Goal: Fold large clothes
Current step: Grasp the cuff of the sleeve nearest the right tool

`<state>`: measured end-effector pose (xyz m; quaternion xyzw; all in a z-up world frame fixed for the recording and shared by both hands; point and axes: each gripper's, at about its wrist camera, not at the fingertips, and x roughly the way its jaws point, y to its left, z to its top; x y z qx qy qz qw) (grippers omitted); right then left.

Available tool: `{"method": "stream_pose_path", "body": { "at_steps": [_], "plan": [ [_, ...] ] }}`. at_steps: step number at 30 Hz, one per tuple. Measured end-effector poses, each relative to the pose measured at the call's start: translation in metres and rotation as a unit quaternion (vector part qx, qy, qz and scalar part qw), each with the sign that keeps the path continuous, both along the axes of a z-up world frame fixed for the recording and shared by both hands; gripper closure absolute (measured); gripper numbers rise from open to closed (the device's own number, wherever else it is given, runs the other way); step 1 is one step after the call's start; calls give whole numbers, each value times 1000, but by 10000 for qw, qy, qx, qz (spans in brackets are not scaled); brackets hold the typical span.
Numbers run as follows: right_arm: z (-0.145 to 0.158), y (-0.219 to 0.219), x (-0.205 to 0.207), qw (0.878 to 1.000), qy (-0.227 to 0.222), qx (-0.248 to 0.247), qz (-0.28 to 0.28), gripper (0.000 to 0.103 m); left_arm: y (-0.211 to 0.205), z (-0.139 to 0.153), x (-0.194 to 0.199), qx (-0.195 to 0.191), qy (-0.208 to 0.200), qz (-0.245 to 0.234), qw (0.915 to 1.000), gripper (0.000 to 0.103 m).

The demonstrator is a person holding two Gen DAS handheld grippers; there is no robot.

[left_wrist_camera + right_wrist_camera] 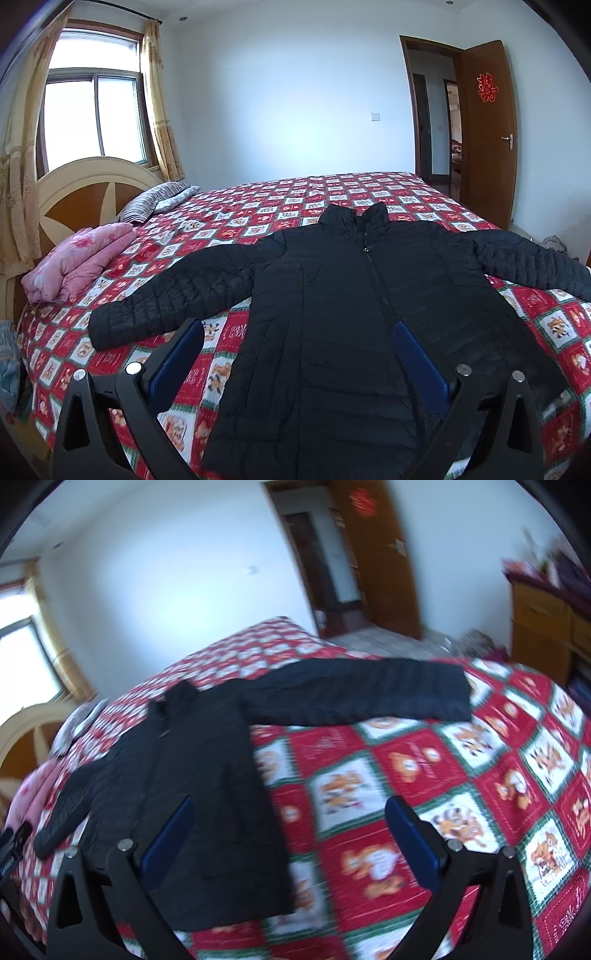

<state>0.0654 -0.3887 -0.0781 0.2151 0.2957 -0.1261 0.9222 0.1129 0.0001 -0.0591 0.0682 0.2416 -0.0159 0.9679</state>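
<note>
my left claw [297, 343] hangs spread wide and empty over the hem end of the black jacket [343, 314], which lies flat and zipped on the bed [229, 332]. its long axis runs from me toward twelve o'clock, collar [354, 214] farthest. my right claw [290, 821] is spread and empty too, over bare quilt just beside the jacket's side edge, body at ten o'clock. the sleeves stretch out crosswise: one cuff [110, 325] at nine o'clock of my left claw, the other sleeve [362, 692] at one o'clock of my right. i judge each claw nearest its own sleeve. open quilt all round; a pink blanket [77, 266] and pillow [159, 201] sit well apart by the headboard.
</note>
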Motion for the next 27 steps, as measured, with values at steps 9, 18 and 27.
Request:
{"method": "stream_pose_path", "body": {
  "at_steps": [9, 18, 27],
  "plan": [
    [-35, -127, 24, 9859, 156, 1126, -1228, 11, -2, -48, 71, 14, 313, 153, 9994, 1],
    [-52, -211, 46, 9650, 112, 1544, -2118, 12, 6, -69, 107, 144, 479, 411, 9979, 1],
    [-66, -225, 71, 9650, 336, 1479, -2138, 34, 9, -78, 117, 158, 713, 411, 9965, 1]
  ]
}}
